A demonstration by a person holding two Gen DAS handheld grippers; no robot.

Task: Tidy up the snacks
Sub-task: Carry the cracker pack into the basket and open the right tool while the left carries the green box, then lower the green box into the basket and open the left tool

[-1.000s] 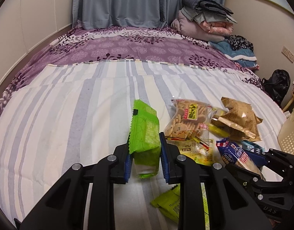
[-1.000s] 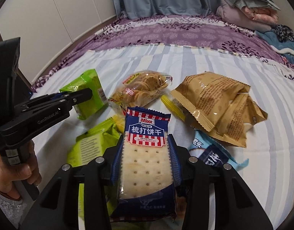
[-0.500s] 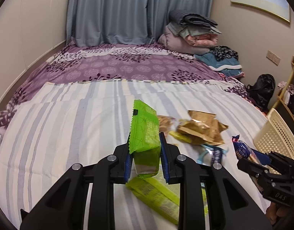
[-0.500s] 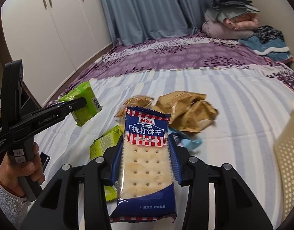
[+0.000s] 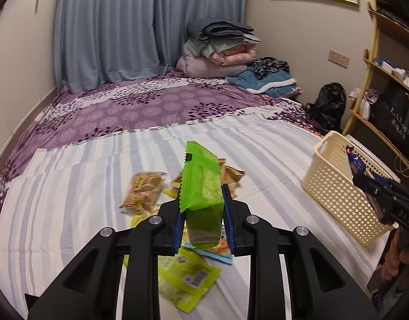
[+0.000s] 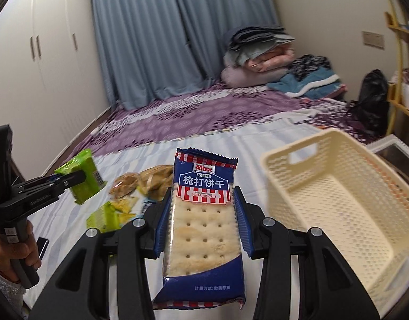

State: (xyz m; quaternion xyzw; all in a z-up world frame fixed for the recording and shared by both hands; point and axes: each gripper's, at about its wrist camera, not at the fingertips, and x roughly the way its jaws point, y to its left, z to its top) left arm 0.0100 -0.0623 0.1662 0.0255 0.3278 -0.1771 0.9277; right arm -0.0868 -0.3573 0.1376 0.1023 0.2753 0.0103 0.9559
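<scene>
My left gripper (image 5: 203, 214) is shut on a green snack packet (image 5: 201, 186), held upright above the striped bed cover. In the right wrist view the same packet (image 6: 83, 180) shows at the left. My right gripper (image 6: 203, 213) is shut on a blue soda biscuit packet (image 6: 204, 229), raised just left of a cream perforated basket (image 6: 337, 186), which looks empty. In the left wrist view the basket (image 5: 335, 184) sits at the bed's right edge, with the right gripper (image 5: 375, 186) and its biscuit packet above the basket's near corner.
Loose snacks lie on the bed: a rice cracker bag (image 5: 144, 190), a brown bag (image 5: 231, 176), a lime-green packet (image 5: 187, 277) and a light blue one. Folded bedding (image 5: 220, 50) is piled at the head. A wooden shelf (image 5: 385, 80) stands to the right, wardrobes (image 6: 39, 80) to the left.
Both grippers rose and swung right with their packets. The basket came into view, and the snack pile slid left and farther below.
</scene>
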